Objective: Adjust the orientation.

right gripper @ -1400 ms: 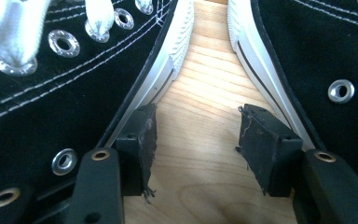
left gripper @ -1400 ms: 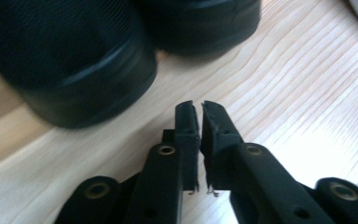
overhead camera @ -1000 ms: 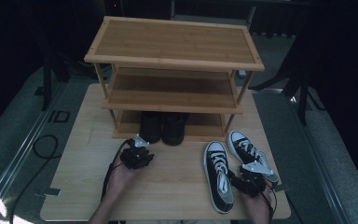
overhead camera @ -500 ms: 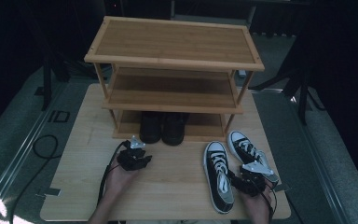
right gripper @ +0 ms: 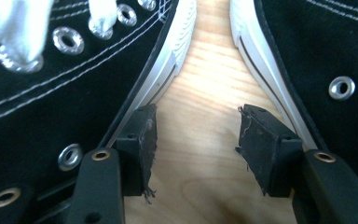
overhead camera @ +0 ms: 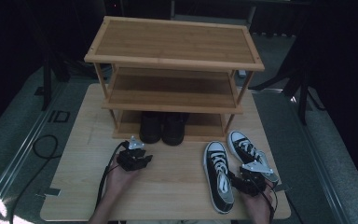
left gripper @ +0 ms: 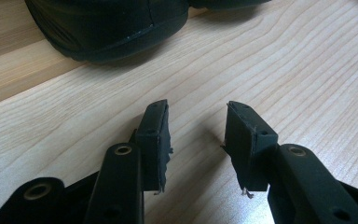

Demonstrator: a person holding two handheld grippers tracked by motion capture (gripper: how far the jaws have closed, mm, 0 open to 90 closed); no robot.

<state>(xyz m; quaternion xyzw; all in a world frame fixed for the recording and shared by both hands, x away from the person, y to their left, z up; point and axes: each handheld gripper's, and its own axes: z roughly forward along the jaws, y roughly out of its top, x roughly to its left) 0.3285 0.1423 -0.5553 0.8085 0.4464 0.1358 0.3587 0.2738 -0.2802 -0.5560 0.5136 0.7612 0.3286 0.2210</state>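
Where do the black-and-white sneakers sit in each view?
High view: the sneakers lie lower right on the table, toes toward the rack, with the right hand-held gripper at their heels.
Right gripper view: one sneaker at each side, with the open jaws in the gap between them.
Left gripper view: looks at a dark shoe at top left.
Shared landmark: the pale wood-grain table.

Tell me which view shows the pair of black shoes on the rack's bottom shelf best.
The high view: both black shoes sit side by side under the rack, toes toward the person. The left gripper view catches one dark toe beyond its open fingers. The right gripper view looks between the two sneakers.
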